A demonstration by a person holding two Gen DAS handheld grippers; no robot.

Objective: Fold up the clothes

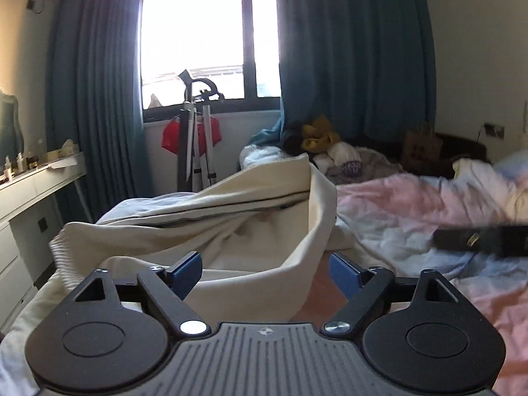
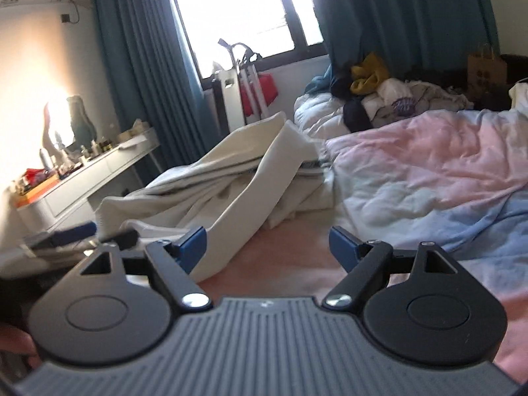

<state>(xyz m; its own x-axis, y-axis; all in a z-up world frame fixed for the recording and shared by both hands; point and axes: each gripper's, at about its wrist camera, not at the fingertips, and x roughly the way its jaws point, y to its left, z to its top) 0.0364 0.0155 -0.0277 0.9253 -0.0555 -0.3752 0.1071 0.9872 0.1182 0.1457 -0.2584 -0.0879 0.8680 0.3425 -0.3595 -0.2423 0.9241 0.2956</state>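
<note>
Cream ribbed-hem garment lies rumpled on pastel duvet.

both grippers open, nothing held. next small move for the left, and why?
Probably ease the left gripper forward and close on the cream garment. Its fold already lies between the open blue pads, so a short push should seat the cloth. The right gripper is open over bare bed.

Both wide open right now: left gripper and right gripper, blue pads spread, holding nothing.
</note>
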